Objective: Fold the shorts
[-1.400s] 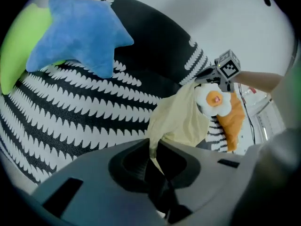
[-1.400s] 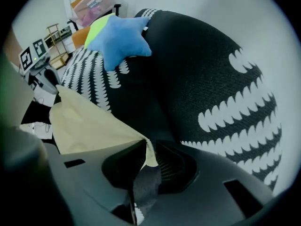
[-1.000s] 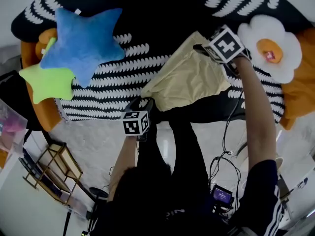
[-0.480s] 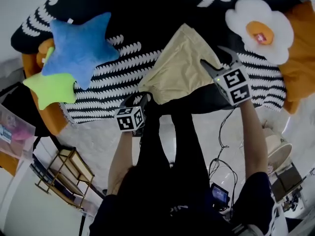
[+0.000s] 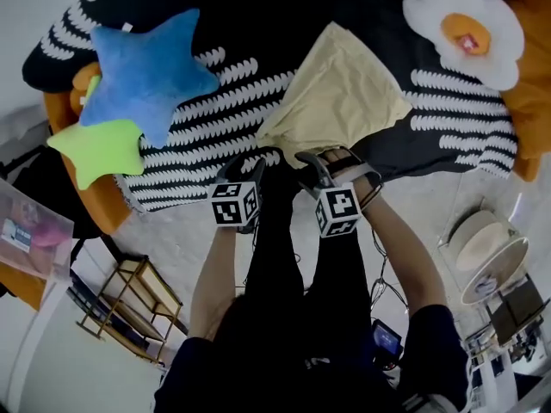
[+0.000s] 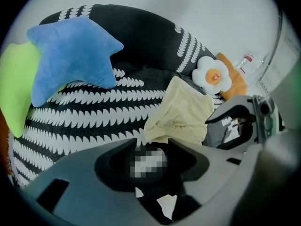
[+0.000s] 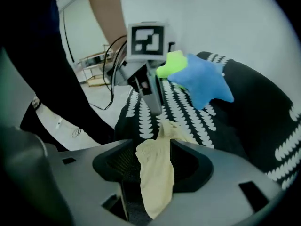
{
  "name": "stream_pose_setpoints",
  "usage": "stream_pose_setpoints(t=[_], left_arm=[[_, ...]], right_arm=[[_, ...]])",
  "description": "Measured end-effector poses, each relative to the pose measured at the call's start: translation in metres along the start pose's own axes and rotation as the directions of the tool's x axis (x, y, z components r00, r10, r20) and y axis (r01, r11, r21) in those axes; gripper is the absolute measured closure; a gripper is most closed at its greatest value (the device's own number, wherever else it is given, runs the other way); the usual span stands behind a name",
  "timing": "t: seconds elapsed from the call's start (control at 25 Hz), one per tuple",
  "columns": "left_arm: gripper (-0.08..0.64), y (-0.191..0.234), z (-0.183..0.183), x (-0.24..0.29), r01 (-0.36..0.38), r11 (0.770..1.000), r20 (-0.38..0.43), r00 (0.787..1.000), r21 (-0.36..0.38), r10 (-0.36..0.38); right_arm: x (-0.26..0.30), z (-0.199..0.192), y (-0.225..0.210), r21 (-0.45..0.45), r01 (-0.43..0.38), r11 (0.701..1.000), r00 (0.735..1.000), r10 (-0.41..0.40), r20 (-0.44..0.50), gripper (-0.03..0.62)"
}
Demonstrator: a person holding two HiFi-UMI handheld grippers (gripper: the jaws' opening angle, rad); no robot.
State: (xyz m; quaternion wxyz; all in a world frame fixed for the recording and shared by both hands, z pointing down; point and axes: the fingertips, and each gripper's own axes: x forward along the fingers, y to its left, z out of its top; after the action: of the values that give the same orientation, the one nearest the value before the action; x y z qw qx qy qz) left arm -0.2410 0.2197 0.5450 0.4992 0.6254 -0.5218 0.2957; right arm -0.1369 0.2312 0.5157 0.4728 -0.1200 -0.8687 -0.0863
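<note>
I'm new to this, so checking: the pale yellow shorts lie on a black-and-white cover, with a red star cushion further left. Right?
No: the star cushion is blue, not red, as the head view shows. The pale yellow shorts do lie on the black-and-white cover.

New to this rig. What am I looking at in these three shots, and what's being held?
No robot: a person holds tongs in each hand. The head view looks down from the person's head; the other two views ride on the tongs. On the patterned cover lie beige shorts, a blue cushion, a green cushion and a flower cushion. The left tongs grip the shorts' near corner. The right tongs have just been closing and grip more of the shorts.
</note>
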Motion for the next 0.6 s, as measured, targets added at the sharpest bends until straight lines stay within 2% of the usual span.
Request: stream_pose_setpoints(t=[0.16,0.24,0.28,0.36,0.4,0.44,0.48,0.52,0.6], left_arm=[[0.358,0.013,-0.008,-0.005,0.005,1.000,-0.006,1.000,0.003,-0.005],[0.360,0.017,-0.011,-0.006,0.014,1.000,-0.007,1.000,-0.001,-0.014],[0.362,0.018,-0.012,-0.007,0.021,1.000,-0.007,1.000,-0.001,-0.021],[0.364,0.017,-0.013,-0.008,0.040,0.999,-0.008,0.999,0.012,-0.040],[0.364,0.016,-0.013,-0.008,0.054,0.998,-0.011,0.999,0.026,-0.053],[0.364,0.014,-0.014,-0.007,0.068,0.997,-0.017,0.998,0.046,-0.067],[0.364,0.012,-0.015,-0.007,0.085,0.994,-0.028,0.996,0.073,-0.083],[0.364,0.008,-0.016,-0.006,0.104,0.989,-0.043,0.994,0.106,-0.100],[0.363,-0.003,-0.017,-0.003,0.151,0.972,-0.079,0.987,0.181,-0.139]], right_arm=[[0.043,-0.016,0.009,-0.148,-0.032,0.988,0.991,0.012,-0.135,0.348],[0.056,-0.027,0.006,-0.164,-0.039,0.986,0.981,0.007,-0.194,0.354],[0.059,-0.030,0.003,-0.147,-0.037,0.988,0.977,0.005,-0.211,0.379],[0.057,-0.029,-0.004,-0.030,-0.006,1.000,0.981,0.000,-0.195,0.451],[0.052,-0.025,-0.009,0.067,0.017,0.998,0.987,-0.005,-0.162,0.472],[0.045,-0.021,-0.016,0.179,0.036,0.983,0.993,-0.016,-0.117,0.488],[0.036,-0.016,-0.024,0.295,0.052,0.954,0.997,-0.035,-0.064,0.497],[0.026,-0.011,-0.033,0.407,0.062,0.911,0.998,-0.063,-0.009,0.506],[0.001,-0.005,-0.054,0.595,0.053,0.802,0.986,-0.136,0.095,0.514]])
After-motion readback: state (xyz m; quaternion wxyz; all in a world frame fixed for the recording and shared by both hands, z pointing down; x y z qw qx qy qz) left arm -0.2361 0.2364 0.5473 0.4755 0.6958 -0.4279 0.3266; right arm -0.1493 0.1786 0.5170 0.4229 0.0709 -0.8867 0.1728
